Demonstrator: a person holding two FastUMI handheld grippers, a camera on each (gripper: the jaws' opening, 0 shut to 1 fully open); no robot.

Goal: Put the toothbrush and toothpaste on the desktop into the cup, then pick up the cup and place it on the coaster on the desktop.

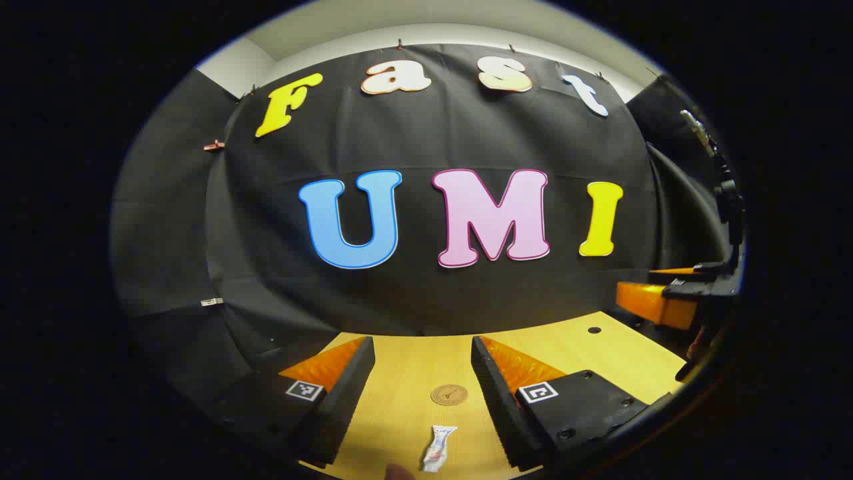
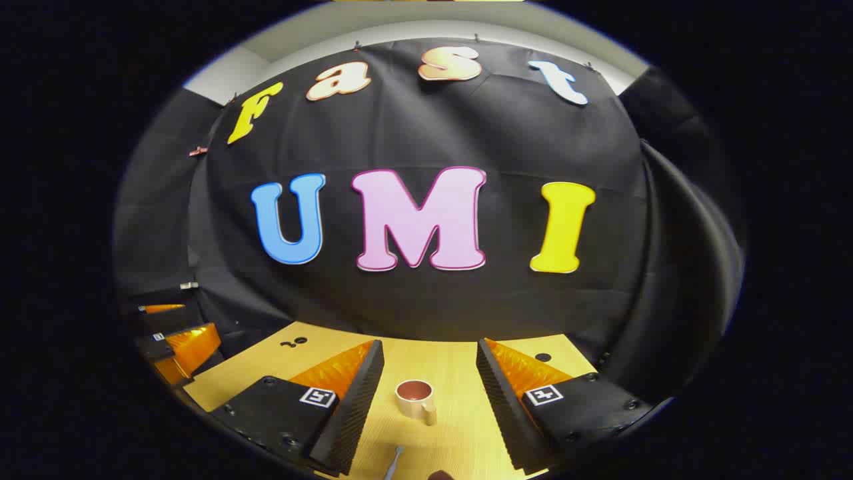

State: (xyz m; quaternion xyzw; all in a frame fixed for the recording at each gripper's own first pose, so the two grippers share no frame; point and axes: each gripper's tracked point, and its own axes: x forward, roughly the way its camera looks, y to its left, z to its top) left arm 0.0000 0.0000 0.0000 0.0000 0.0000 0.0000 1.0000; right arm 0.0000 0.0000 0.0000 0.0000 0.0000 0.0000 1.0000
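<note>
Both sets of fingers wide open, holding nothing. Toothpaste (image 1: 438, 448) lies between my left fingers (image 1: 424, 373), coaster (image 1: 448, 395) beyond. Cup (image 2: 414, 397) sits between the right fingers (image 2: 430, 373), toothbrush (image 2: 393, 462) nearer. I'd guess the tube's light and squishy, so I'd pinch mid-body.

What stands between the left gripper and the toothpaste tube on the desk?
Nothing visible. The toothpaste lies flat on the bare desktop, in line with the gap between the open fingers of the left gripper. The coaster lies farther off, beyond the tube.
</note>
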